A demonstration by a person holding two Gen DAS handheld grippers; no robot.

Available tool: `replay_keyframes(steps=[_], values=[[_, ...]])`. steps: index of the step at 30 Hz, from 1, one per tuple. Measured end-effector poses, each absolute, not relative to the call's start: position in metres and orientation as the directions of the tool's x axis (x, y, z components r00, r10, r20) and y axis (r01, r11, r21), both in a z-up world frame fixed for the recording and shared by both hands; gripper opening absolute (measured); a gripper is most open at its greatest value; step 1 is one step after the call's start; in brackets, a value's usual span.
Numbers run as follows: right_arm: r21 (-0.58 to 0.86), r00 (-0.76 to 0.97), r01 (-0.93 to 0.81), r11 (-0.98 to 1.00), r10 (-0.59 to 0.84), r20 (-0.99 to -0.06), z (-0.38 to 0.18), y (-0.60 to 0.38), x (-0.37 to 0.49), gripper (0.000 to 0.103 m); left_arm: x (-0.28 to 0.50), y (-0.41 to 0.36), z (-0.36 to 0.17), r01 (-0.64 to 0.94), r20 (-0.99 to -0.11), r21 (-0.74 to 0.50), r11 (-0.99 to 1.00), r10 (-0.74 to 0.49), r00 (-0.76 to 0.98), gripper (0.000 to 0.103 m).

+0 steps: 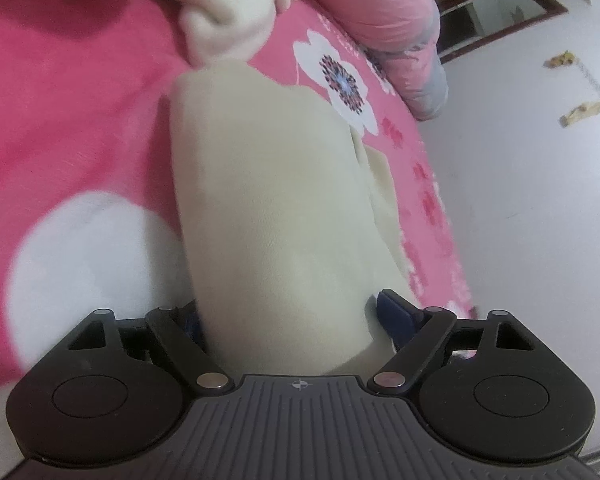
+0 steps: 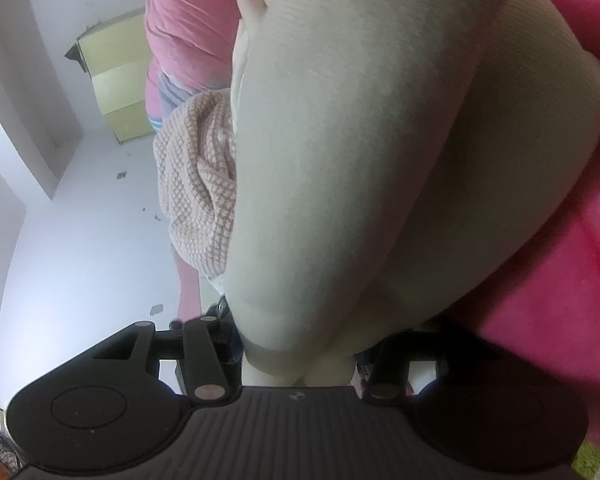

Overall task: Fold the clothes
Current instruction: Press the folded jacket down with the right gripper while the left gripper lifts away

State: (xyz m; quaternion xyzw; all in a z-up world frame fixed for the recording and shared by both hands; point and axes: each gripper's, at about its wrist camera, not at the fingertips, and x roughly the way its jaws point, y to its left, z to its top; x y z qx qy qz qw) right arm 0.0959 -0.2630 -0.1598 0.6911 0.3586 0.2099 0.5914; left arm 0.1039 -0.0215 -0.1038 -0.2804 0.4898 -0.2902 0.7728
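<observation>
A cream garment (image 1: 272,216), laid along the pink bed (image 1: 80,120) for folding, is pinched at 1 end by the right gripper (image 2: 296,364) while the left gripper (image 1: 288,320) is seen spread around the other.

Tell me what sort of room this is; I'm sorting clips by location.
Probably a bedroom: a pink flowered bedspread under the cream garment, a pink pillow at its edge, and a pale yellow cabinet beyond.
</observation>
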Motion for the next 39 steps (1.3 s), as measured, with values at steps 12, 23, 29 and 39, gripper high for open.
replay_keyframes(steps=[12,23,29,39], values=[[0.971,0.662,0.238,0.009,0.73,-0.169,-0.147,-0.24,0.123,0.05,0.058,-0.031,-0.064,0.303,-0.697,-0.302,0.904,-0.426,0.577,0.095],[0.975,0.673,0.218,0.035,0.718,-0.176,-0.135,-0.218,0.151,0.049,0.041,-0.051,-0.058,0.307,-0.706,-0.144,0.941,-0.315,0.635,0.095],[0.976,0.677,0.213,0.036,0.715,-0.174,-0.128,-0.205,0.169,0.049,0.038,-0.057,-0.057,0.311,-0.706,-0.091,0.946,-0.282,0.65,0.095],[0.977,0.678,0.209,0.035,0.715,-0.171,-0.117,-0.184,0.199,0.049,0.037,-0.063,-0.056,0.307,-0.708,-0.059,0.95,-0.257,0.658,0.096]])
